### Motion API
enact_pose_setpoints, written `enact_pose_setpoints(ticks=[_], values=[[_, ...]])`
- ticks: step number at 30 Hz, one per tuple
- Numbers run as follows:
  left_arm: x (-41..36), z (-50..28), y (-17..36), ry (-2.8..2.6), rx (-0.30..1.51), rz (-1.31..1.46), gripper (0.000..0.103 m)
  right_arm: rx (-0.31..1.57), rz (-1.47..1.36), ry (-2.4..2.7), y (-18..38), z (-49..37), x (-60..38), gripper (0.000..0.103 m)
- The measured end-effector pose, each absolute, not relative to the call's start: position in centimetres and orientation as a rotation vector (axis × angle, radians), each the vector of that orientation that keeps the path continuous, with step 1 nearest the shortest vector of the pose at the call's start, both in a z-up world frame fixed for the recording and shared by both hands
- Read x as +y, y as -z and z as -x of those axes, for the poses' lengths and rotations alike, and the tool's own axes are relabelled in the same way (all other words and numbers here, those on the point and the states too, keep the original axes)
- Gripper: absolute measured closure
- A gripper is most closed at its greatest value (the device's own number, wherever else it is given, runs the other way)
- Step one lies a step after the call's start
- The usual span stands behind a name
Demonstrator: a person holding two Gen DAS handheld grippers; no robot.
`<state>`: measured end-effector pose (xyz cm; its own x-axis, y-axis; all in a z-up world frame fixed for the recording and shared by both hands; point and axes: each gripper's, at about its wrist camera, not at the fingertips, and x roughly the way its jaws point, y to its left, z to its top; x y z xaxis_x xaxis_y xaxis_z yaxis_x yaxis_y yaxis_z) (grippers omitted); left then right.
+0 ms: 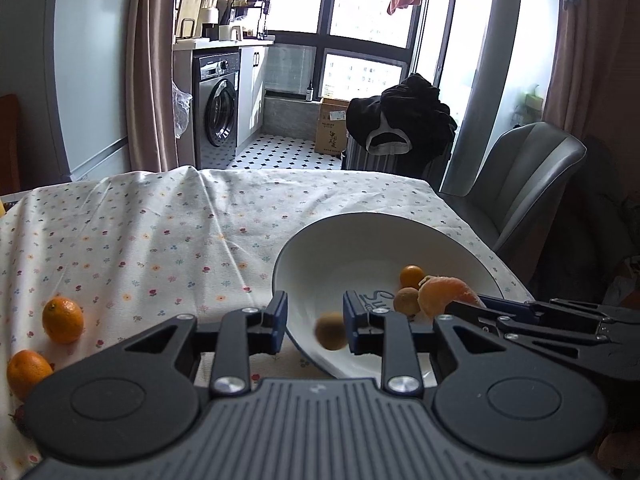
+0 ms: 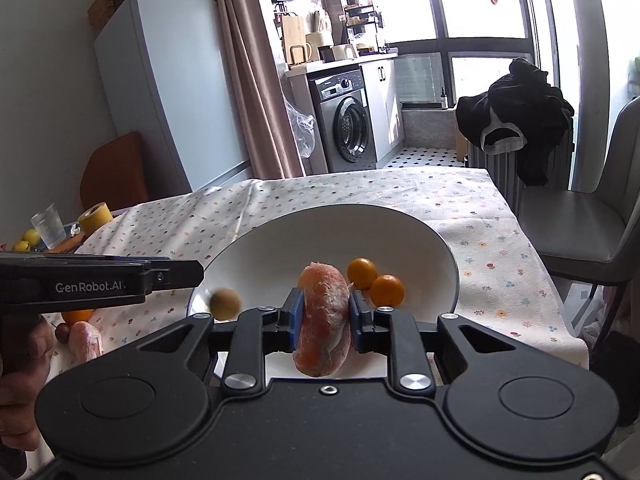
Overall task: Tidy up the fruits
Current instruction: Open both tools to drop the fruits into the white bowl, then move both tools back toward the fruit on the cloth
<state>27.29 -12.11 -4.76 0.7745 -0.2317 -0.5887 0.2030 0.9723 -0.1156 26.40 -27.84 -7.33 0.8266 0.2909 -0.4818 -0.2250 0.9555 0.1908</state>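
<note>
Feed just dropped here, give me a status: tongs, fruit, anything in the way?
Left tongs open, brown fruit blurred between the fingers. Right tongs shut on peeled segment over bowl. Nothing blocking.

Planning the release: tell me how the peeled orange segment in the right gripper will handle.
The peeled segment looks soft and pithy, so it probably squashes under a hard squeeze. Its curved, lopsided shape suggests it will flop rather than roll in the bowl.
</note>
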Motion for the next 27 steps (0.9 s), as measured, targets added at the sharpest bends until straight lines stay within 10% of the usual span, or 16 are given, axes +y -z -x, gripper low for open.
enact_pose_setpoints(ticks=[8, 14, 27], values=[[-9.6, -27.0, 4.1, 0.177, 0.64, 0.073, 0.069, 0.51, -0.127, -0.304, 7.0, -26.6, -26.7, 0.071], [-7.9, -26.0, 3.4, 0.146, 0.609, 0.085, 0.037, 0.505, -0.163, -0.276, 6.6, -26.1, -27.5, 0.066], [-4.1, -23.6, 2.5, 0.057, 0.562, 0.111, 0.016, 0.48, -0.185, -0.283, 5.5, -24.6, -26.7, 0.028]])
